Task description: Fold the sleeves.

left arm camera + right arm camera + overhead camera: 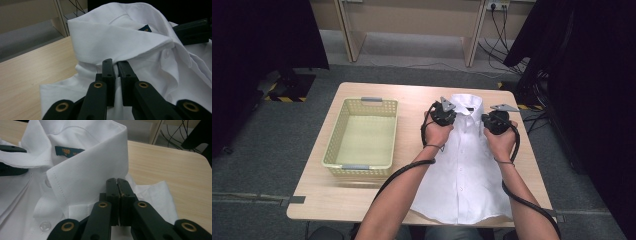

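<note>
A white dress shirt (464,170) lies front up on the right half of the wooden table (412,95), collar toward the far edge and hem at the near edge. Both forearms reach in from the near edge, hands side by side at the shoulders. The left gripper (116,65) is clamped on a pinch of cloth just below the left collar wing; the right gripper (117,182) has its jaws pressed together on the cloth under the right collar wing. A yellow plastic basket (337,145) stands on the table's left half, well apart from the shirt.
</note>
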`<state>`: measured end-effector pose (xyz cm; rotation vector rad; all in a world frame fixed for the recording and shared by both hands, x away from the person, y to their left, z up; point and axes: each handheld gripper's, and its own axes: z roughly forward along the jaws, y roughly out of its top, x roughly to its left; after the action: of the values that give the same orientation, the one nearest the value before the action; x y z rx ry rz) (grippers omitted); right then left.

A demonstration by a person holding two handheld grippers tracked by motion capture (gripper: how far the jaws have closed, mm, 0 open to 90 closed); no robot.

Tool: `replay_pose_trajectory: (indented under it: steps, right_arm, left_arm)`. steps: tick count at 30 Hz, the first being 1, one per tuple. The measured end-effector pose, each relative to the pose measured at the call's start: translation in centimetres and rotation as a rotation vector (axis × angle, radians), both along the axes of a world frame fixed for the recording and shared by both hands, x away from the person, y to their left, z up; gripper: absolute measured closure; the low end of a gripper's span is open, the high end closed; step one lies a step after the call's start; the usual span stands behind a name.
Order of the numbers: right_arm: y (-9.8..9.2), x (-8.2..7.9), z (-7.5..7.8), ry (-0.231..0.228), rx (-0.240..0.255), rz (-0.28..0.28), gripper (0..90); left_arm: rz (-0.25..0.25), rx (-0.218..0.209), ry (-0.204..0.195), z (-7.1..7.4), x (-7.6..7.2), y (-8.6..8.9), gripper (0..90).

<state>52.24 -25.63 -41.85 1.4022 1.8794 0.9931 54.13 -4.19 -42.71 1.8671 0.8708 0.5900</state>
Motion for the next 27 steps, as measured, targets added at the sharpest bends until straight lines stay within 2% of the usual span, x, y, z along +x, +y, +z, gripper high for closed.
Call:
replay_pose_trajectory:
  steps: [20,27]
  right_arm:
    - [0.4,0.0,2.0,-0.058,-0.008,0.002,88.6]
    - [0.6,0.0,2.8,-0.081,-0.015,0.005,88.6]
  left_arm:
    - [0.011,-0.02,-0.079,2.3,-0.2,0.2,85.2]
    - [0.016,-0.03,-0.095,2.9,-0.2,0.4,85.2]
